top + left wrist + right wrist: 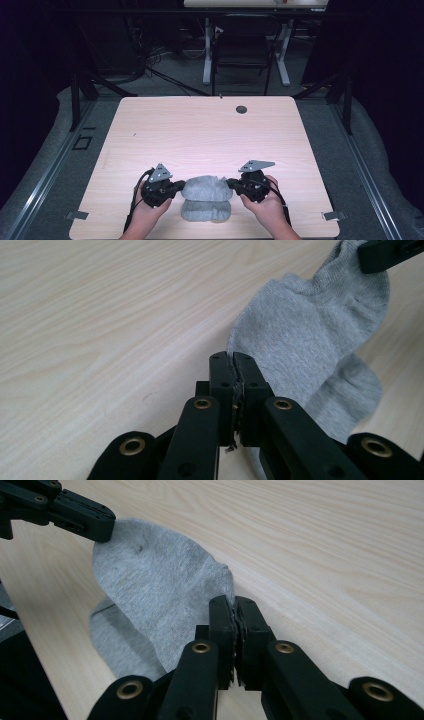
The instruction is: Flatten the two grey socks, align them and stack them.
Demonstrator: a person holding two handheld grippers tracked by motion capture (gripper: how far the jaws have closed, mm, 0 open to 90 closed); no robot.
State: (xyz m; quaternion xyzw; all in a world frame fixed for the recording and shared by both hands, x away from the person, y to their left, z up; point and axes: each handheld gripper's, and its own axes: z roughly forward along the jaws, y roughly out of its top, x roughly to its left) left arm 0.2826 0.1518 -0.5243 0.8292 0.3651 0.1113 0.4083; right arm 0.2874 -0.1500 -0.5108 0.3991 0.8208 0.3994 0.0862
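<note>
- Near the table's (200, 130) front edge, a grey sock (206, 189) hangs stretched between the two grippers, in the high view.
- Left gripper (176, 187): jaws pressed together on the sock's left end. In the left gripper view the jaws meet with a sliver of sock (310, 340) edge pinched between them, and the fabric runs up and away to the right.
- Right gripper (231, 183): jaws likewise closed on the sock's right end. In the right gripper view the sock (160, 595) edge sits clamped at the jaw tips, and the fabric extends up and to the left.
- Each gripper view shows the opposite gripper's black jaw gripping the far end of the sock.
- Sock position: directly between the grippers, touching both. Its upper part is lifted and held taut; a lower part lies on the table just in front, nearer the person.
- A hand holds each gripper from the bottom of the high view: left hand (147, 210), right hand (267, 207).
- A small dark hole (241, 109) sits in the table near its far edge, well apart from the sock.
</note>
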